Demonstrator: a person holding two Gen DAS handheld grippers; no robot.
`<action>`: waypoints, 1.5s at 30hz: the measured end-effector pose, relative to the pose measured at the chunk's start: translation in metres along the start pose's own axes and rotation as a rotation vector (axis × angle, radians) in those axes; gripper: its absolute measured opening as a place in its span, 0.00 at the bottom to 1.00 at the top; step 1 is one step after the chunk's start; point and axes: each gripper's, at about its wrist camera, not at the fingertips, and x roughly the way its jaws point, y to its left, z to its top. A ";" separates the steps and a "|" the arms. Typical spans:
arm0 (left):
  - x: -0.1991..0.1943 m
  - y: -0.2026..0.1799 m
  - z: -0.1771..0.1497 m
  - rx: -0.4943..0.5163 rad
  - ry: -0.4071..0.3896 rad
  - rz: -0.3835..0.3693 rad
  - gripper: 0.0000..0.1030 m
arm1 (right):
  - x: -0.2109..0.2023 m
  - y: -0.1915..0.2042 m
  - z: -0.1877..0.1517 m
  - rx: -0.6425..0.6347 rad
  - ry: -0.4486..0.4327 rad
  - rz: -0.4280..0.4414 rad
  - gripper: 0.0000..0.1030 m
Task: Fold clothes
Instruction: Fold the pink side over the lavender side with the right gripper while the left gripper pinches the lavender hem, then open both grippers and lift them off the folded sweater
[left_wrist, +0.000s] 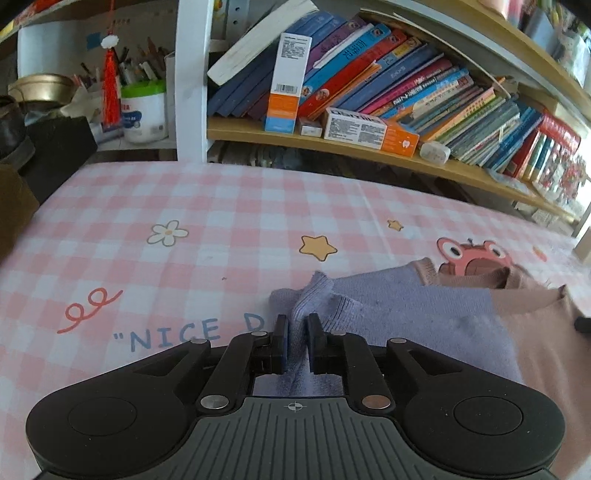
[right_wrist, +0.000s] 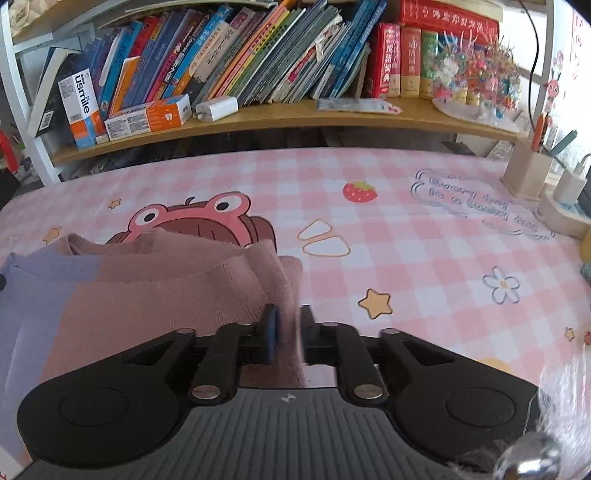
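On the tablecloth you can read "NICE D" in blue letters, the rest hidden behind your left gripper. On the shelf, the upright white-and-orange box says "usmile". The cloth's other blue writing and the book spines are too blurred to read.

Table under pink-and-white checked cloth — printed frog, stars, flowers, strawberry. Knit garment lies directly on cloth, near edge — lilac part left, dusty-pink part right, far edge over frog print. Beige pen holder and white power strip at far right.
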 end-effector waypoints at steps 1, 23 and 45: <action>-0.004 0.000 0.001 -0.010 -0.007 0.002 0.16 | -0.003 0.000 0.001 -0.004 -0.005 -0.010 0.35; -0.121 -0.048 -0.062 -0.056 -0.126 0.073 0.75 | -0.101 0.010 -0.069 -0.124 -0.132 -0.042 0.95; -0.168 -0.096 -0.133 -0.071 -0.056 0.098 0.85 | -0.156 0.004 -0.140 -0.080 -0.047 0.038 0.99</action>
